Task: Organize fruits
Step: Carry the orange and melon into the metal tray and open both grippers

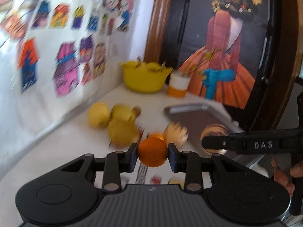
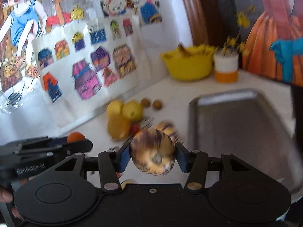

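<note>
Left gripper (image 1: 153, 154) clamps the orange (image 1: 152, 152), right gripper (image 2: 152, 156) clamps the striped fruit (image 2: 152, 156), both above the worktop (image 2: 170, 89); either could slip before the tray (image 2: 238, 124) at two o'clock.

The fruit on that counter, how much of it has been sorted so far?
Nothing looks sorted yet: the metal tray is bare. In hand: the left gripper pinches a small orange, and the right gripper clamps a streaked yellow-purple fruit. Left on the counter: yellow fruits, another streaked fruit and two small brown ones.
</note>
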`<state>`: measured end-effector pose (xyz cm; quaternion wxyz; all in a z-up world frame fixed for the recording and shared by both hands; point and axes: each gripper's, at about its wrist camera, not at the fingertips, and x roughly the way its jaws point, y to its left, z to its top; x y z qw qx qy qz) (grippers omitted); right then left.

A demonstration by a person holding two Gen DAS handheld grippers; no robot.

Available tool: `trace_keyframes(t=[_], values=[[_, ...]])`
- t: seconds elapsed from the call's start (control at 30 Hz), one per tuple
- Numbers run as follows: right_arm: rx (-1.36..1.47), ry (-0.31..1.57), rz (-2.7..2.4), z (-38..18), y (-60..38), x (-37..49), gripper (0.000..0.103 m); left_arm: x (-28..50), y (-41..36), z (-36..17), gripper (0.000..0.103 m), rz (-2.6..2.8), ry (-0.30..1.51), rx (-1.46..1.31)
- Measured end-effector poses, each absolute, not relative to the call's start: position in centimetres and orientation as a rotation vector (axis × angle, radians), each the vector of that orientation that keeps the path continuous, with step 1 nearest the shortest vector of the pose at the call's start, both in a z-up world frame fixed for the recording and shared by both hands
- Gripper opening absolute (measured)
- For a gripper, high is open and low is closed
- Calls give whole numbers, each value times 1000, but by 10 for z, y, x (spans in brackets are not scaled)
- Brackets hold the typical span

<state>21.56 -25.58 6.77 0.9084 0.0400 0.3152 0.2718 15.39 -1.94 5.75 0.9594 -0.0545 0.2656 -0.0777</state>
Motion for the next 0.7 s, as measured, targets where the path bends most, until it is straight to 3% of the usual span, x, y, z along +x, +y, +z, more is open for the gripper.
trace_keyframes(t=[0.23, 0.7], values=[[130, 634, 466, 55, -296, 263, 52, 224, -56, 71, 37, -222, 484, -152], [158, 696, 353, 11, -345, 311, 52, 330, -141, 20, 37, -304, 662, -83]])
